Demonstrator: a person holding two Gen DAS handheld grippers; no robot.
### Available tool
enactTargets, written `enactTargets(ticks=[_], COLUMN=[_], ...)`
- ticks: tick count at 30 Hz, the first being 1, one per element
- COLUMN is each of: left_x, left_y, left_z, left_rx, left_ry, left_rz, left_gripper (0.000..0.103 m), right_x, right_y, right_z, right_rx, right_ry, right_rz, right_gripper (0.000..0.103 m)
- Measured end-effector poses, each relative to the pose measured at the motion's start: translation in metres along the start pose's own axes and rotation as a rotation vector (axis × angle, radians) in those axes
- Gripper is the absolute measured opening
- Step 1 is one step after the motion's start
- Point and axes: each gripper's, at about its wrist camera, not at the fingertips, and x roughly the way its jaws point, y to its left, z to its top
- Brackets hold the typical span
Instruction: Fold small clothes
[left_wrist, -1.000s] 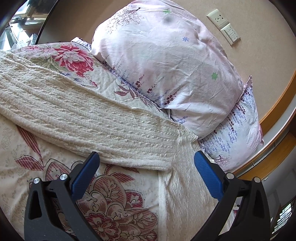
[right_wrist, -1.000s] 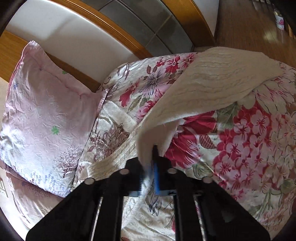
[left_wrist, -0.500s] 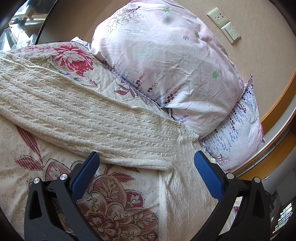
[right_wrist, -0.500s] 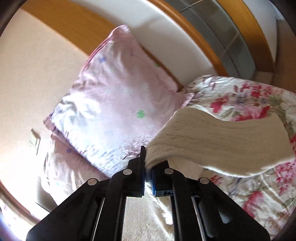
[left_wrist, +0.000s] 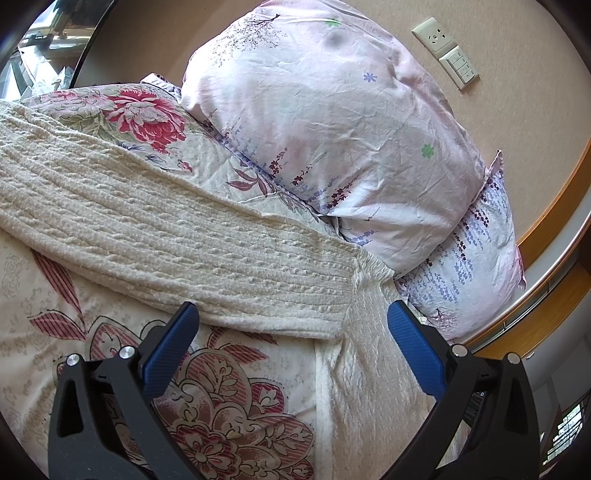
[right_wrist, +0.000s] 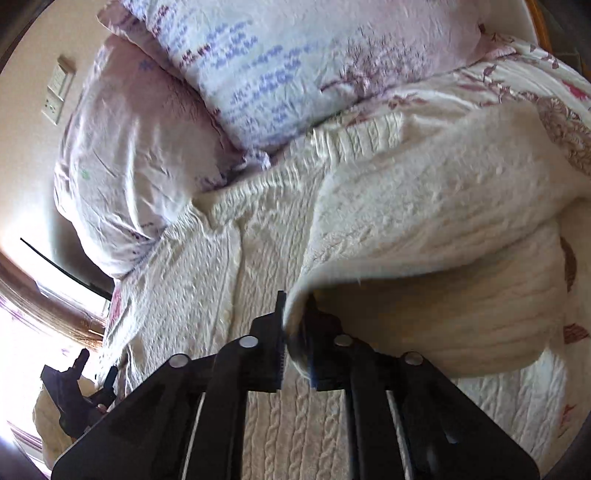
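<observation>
A cream cable-knit sweater (left_wrist: 369, 369) lies on a floral bedspread (left_wrist: 229, 413). One sleeve (left_wrist: 184, 236) stretches out to the left. My left gripper (left_wrist: 291, 314) hovers open just above that sleeve's shoulder, with nothing between its blue pads (left_wrist: 170, 347). In the right wrist view the other sleeve (right_wrist: 424, 221) arches back over the sweater's body (right_wrist: 236, 280). Its end sits between the jaws of my right gripper (right_wrist: 295, 317), which are opening and stand a little apart around the cloth. The left gripper (right_wrist: 77, 384) shows small at the lower left.
Two pale pink floral pillows (left_wrist: 332, 129) are stacked at the head of the bed, right beside the sweater's shoulder, and also fill the top of the right wrist view (right_wrist: 295, 55). A wall socket and switch (left_wrist: 437, 37) sit above them. A wooden bed frame (left_wrist: 546, 206) curves on the right.
The right gripper swung and rolled across the bed, carrying the sleeve end over the sweater's body, and its jaws have parted slightly. The left gripper and the left sleeve have not moved.
</observation>
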Motion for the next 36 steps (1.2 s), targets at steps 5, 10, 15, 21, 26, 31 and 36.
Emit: enactTargets(ticks=[5,10,15,21,26,31,36], left_x=[-0.001,-0.001,-0.001,-0.001,-0.001,-0.001,-0.001], left_y=[0.000,-0.001,0.000,0.000,0.000,0.000,0.001], left_z=[0.000,0.000,0.001,0.001,0.001,0.000,0.000], left_rx=[-0.001,0.001,-0.001,-0.001,-0.002,-0.001,-0.002], left_ry=[-0.001,0.003,0.001,0.001,0.001,0.002,0.000], left_rz=[-0.005,-0.016,-0.025,-0.025,-0.025,-0.023,-0.028], left_gripper=[0.101,0.101,0.101,0.101,0.101,0.101,0.101], right_x=[-0.042,-0.106,-0.112,-0.087,-0.080,-0.101,-0.098], right_y=[-0.008,-0.056,-0.126,-0.168,-0.158,-0.099,-0.008], right_z=[-0.009,-0.005,-0.004,0.010,0.040,0.060,0.069], right_rx=[0.055,0.255,0.579,0.734,0.631,0.392,0.146], right_ry=[-0.042,-0.252,-0.302,-0.331,-0.371,-0.452,-0.466], right_rz=[0.074,0.032,0.004,0.129,0.044,0.021,0.112], right_gripper=[0.047,0.047,0.047,0.046,0.008,0.007,0.007])
